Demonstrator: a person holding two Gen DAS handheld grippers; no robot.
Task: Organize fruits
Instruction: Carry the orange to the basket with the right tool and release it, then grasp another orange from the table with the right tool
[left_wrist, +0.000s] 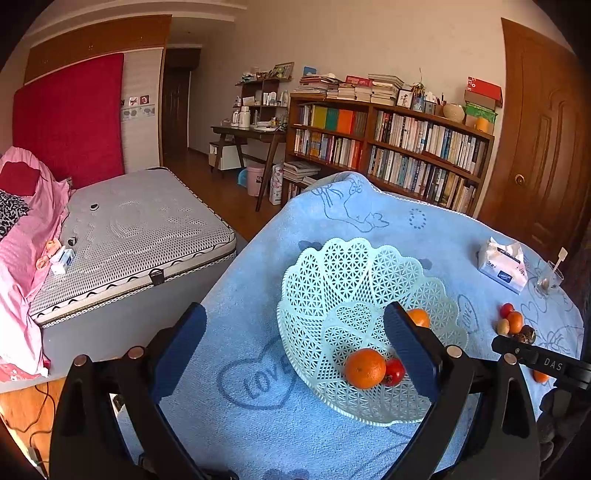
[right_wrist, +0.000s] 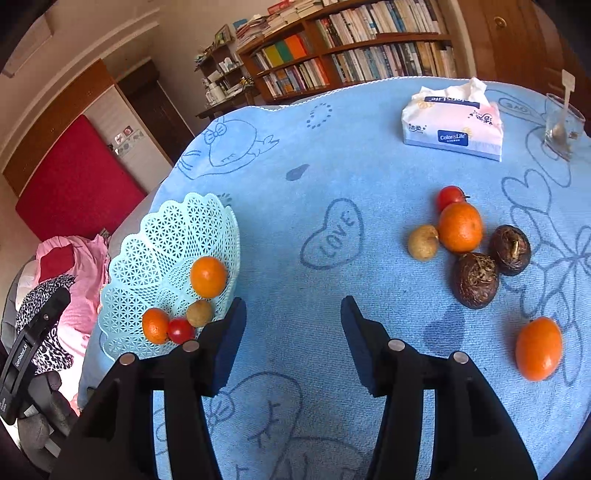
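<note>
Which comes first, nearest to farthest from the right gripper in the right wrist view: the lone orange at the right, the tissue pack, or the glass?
From the right gripper, open and empty:
1. Lone orange, low at the right on the blue cloth.
2. Tissue pack, far side, right of centre.
3. Glass, far right corner; only slightly beyond the pack.

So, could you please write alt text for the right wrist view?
The open right gripper hovers empty over a blue towel. Six loose fruits lie to its right, and the mint lattice basket at left holds four small fruits.
</note>
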